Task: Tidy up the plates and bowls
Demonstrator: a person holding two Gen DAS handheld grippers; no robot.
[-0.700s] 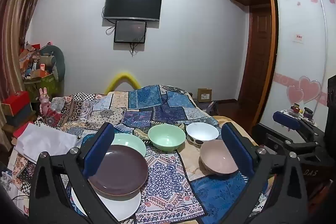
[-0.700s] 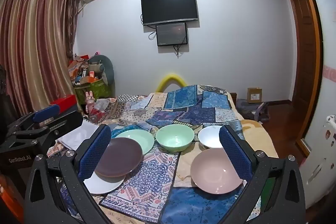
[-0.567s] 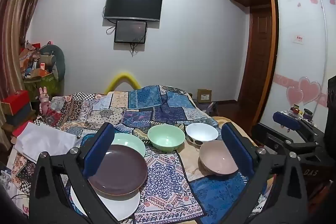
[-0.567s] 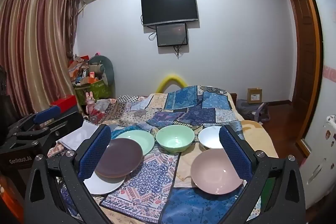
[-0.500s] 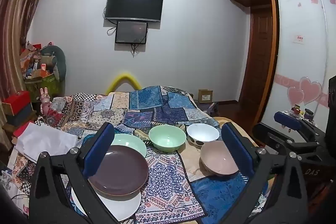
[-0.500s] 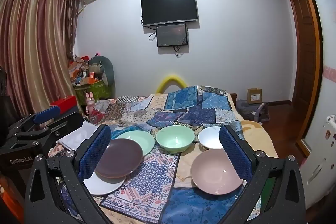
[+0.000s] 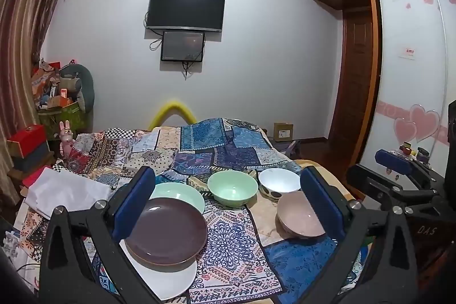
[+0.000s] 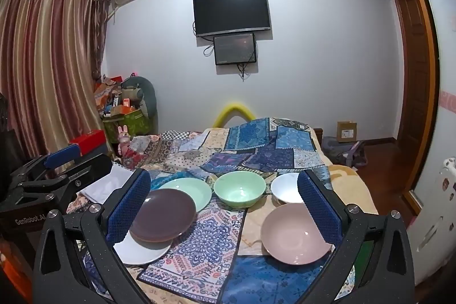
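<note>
left wrist view: the left gripper [image 7: 228,204] hovers over a bed covered in a patchwork quilt [image 7: 216,150], its blue-padded fingers [image 7: 134,201] spread wide with nothing between the pads. on the quilt a dark brown round plate [image 7: 168,232] sits on top of a flat white plate [image 7: 171,281], and a pale green shallow plate [image 7: 182,194] lies just behind them, its near edge hidden by the brown one. further right stand a mint green deep bowl [image 7: 232,191], a white bowl with dark spots on its outside [image 7: 279,184] and, nearer the camera, a dusty pink bowl [image 7: 299,218]. the right gripper [image 7: 399,173] shows at the right edge, off the side of the bed.

right wrist view: the right gripper [image 8: 225,207] also points over the bed, its blue fingers [image 8: 319,207] wide apart and empty. the same dishes lie ahead: dark brown round plate [image 8: 164,214] over flat white plate [image 8: 142,250], pale green shallow plate [image 8: 189,191] behind, mint green deep bowl [image 8: 239,188] in the middle, white bowl [image 8: 285,187] partly hidden by the right finger, and dusty pink bowl [image 8: 295,232] nearest. the left gripper [image 8: 59,173] shows at the left edge, clear of every dish. a black wall-mounted television [image 8: 231,12] hangs on the far wall and striped curtains [image 8: 48,70] cover the left side.
</note>
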